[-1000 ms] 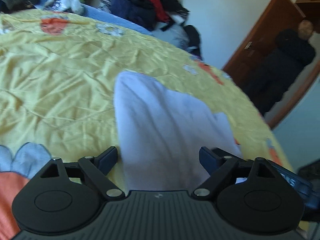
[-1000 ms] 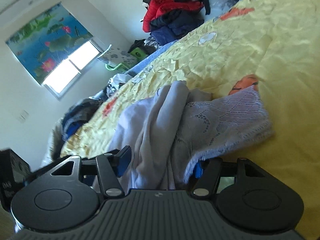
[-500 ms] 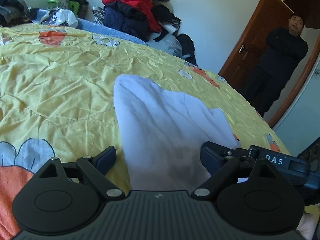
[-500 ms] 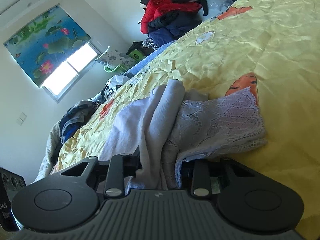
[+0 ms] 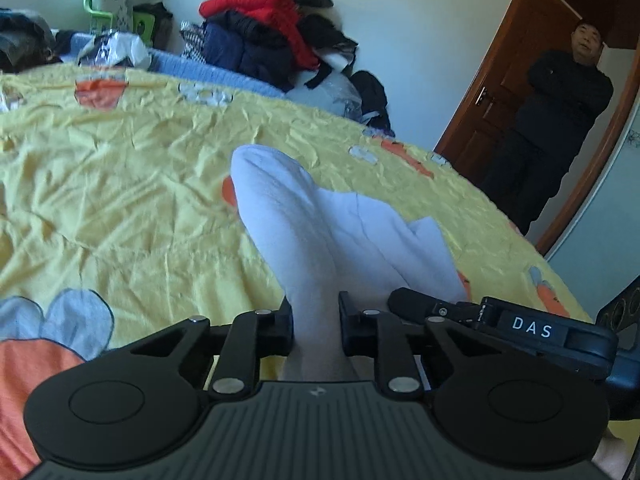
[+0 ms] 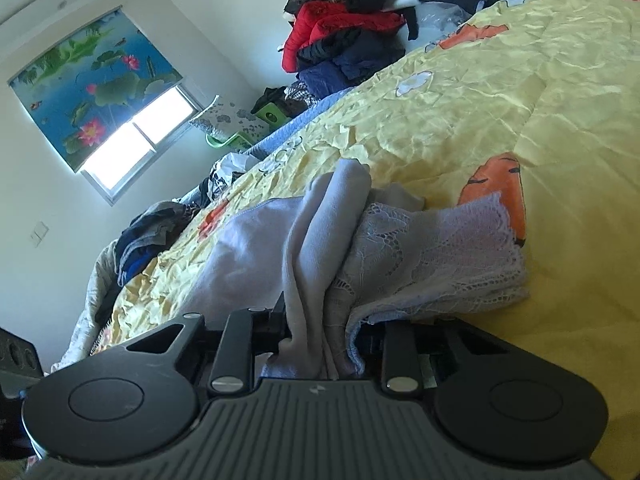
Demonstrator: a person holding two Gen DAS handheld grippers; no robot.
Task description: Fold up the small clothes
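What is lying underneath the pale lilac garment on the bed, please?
The pale lilac garment lies on a yellow bedspread with an orange motif showing at its edge. What the cloth covers cannot be seen.

Two hand-held grippers — left hand-held gripper (image 5: 315, 322), right hand-held gripper (image 6: 320, 332) — one pale lace-trimmed garment (image 6: 320, 236), one yellow bedspread (image 5: 120, 184), one person (image 5: 560, 120).
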